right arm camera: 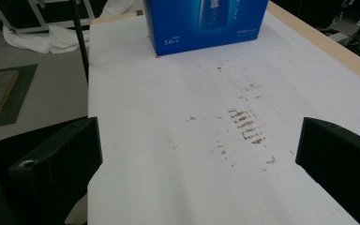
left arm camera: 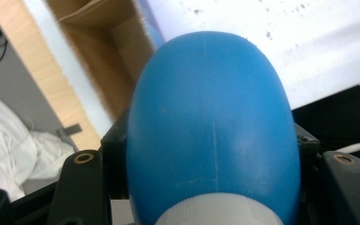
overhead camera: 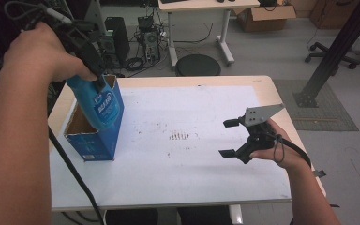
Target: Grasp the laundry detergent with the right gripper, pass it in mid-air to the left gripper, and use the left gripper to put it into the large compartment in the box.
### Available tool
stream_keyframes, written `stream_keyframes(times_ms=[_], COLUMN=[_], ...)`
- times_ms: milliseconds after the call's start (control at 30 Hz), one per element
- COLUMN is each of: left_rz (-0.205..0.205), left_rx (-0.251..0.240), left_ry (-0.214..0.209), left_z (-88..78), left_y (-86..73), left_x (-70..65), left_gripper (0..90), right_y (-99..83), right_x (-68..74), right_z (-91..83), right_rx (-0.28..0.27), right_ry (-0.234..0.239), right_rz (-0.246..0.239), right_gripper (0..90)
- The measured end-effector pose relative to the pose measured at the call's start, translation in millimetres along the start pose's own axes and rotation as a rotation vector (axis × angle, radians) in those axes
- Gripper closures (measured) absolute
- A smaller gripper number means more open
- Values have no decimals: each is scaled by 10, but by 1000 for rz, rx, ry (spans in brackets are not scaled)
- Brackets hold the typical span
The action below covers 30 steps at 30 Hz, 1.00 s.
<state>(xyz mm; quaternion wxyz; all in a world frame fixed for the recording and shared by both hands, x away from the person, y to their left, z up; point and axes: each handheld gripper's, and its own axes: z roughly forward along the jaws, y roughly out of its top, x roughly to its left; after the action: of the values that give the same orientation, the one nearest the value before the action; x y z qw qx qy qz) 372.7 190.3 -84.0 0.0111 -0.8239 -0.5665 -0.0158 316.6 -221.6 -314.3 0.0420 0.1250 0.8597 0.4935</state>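
Clearly the left gripper [overhead camera: 93, 77] clamps the blue bottle [overhead camera: 98, 105] base-down, tilted over the open box [overhead camera: 93, 140], while the right gripper [overhead camera: 232, 138] idles spread wide, well apart.

Evenly and brightly lit from overhead, with soft, faint shadows beneath the right gripper [overhead camera: 230, 138] on the white sheet [overhead camera: 192, 178]. Badly out of focus where the blue bottle [left arm camera: 211, 126] sits between the left gripper's jaws; sheet beyond glaring nearly white. Soft, slightly grainy throughout.

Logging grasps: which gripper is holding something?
The left gripper, shut on the blue bottle above the open blue box; the right gripper is open.
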Motion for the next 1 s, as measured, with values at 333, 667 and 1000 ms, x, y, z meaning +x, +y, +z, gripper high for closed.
stream_keyframes(times_ms=[333, 667, 1000], left_rz=[-111, -216, -292], left_rx=[-3, 21, 37], left_ry=[7, 1, 11], left_z=[-132, -76, 23], left_y=[28, 99, 161], left_x=[332, 602, 742], left_gripper=[386, 385, 385], right_y=[136, 193, 153], right_x=[-136, -196, -211], right_z=[-194, -292, -328], right_rx=[92, 150, 169], right_ry=[-62, -81, -93], right_rz=[-26, -38, -47], right_gripper=[9, 12, 13])
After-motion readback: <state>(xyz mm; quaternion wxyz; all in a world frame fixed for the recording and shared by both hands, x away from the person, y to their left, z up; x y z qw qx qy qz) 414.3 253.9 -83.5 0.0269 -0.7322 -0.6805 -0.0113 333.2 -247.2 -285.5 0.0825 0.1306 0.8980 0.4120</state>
